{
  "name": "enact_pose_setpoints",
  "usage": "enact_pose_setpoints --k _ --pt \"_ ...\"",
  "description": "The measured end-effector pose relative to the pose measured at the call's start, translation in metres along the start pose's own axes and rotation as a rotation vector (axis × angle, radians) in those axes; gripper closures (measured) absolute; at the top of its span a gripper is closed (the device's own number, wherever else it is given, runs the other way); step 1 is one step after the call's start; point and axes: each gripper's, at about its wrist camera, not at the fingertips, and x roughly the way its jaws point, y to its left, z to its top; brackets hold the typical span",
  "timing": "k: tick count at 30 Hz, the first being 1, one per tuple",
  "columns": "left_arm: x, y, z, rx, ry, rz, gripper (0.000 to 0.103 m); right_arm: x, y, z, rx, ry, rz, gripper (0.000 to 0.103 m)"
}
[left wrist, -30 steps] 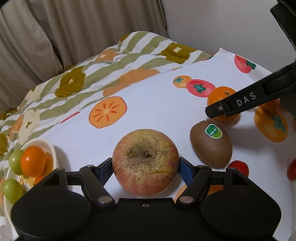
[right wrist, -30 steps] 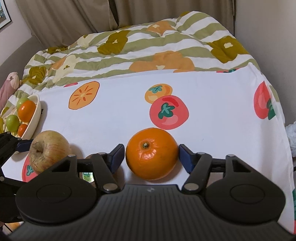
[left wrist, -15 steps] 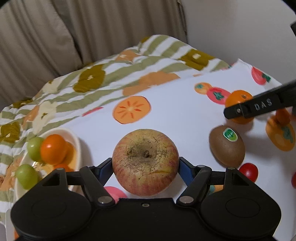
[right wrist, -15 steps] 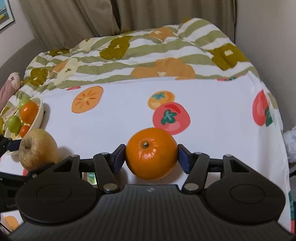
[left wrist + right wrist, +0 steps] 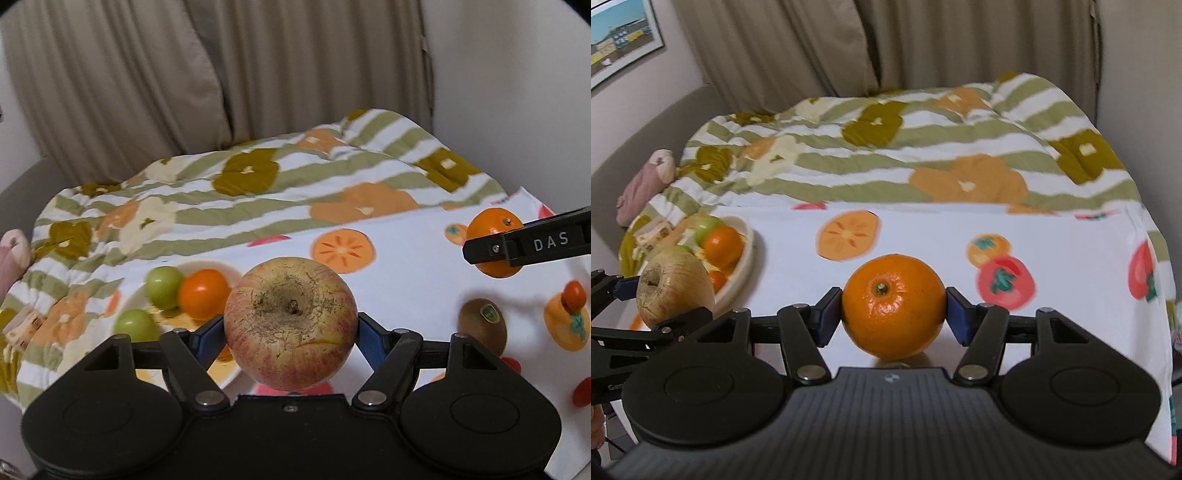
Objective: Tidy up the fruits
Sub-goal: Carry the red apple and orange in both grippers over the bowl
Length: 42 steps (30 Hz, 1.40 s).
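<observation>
A blotchy red-yellow apple (image 5: 290, 321) is clamped stem-up between the blue pads of my left gripper (image 5: 290, 338), lifted off the cloth. My right gripper (image 5: 894, 317) is shut on a round orange (image 5: 894, 306), also raised. In the left wrist view that orange (image 5: 487, 225) shows at the far right behind one black finger (image 5: 532, 245) marked DAS. A white bowl (image 5: 744, 258) at the left holds green fruits (image 5: 164, 287) and a small orange fruit (image 5: 204, 293). The apple (image 5: 674, 286) hangs just in front of that bowl.
A brown kiwi (image 5: 482, 325) with a green sticker lies on the fruit-printed white cloth (image 5: 923, 236), with small red tomatoes (image 5: 574, 293) near it. A striped quilt (image 5: 923, 147), curtains and a wall stand behind. A pink soft toy (image 5: 646, 177) lies at the left.
Both grippers have lifted their fruit off the cloth. The left one swung toward the bowl, which now sits behind the apple. The right pads closed snug onto the orange.
</observation>
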Motion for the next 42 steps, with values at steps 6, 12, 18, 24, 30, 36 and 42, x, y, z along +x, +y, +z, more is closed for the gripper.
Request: enact_pose_setpoints --k 6,12,18,24,30,36,42 --pt "-0.02 0.033 -0.001 -0.045 -0.014 0.045 0.026 -0.008 0.042 0.015 -0.041 -0.019 0.048 0.029" --pt "-0.026 0.071 -0.005 -0.072 -0.007 0.075 0.026 -0.005 0.09 0.022 -0.076 -0.021 0.089 0.029" --pt "-0.016 0.107 -0.011 -0.062 0.019 0.066 0.026 0.011 0.136 0.024 -0.084 -0.006 0.106 0.029" --pt "0.009 0.138 -0.021 -0.017 0.049 0.022 0.026 0.035 0.176 0.021 -0.07 0.022 0.1 0.029" --pt "0.036 0.16 -0.029 0.049 0.069 -0.039 0.026 0.062 0.202 0.016 -0.037 0.048 0.067 0.029" --pt "0.058 0.167 -0.036 0.104 0.085 -0.121 0.026 0.081 0.217 0.01 0.007 0.069 0.028 0.029" --pt "0.07 0.165 -0.041 0.167 0.087 -0.179 0.026 0.092 0.222 0.005 0.038 0.079 -0.008 0.029"
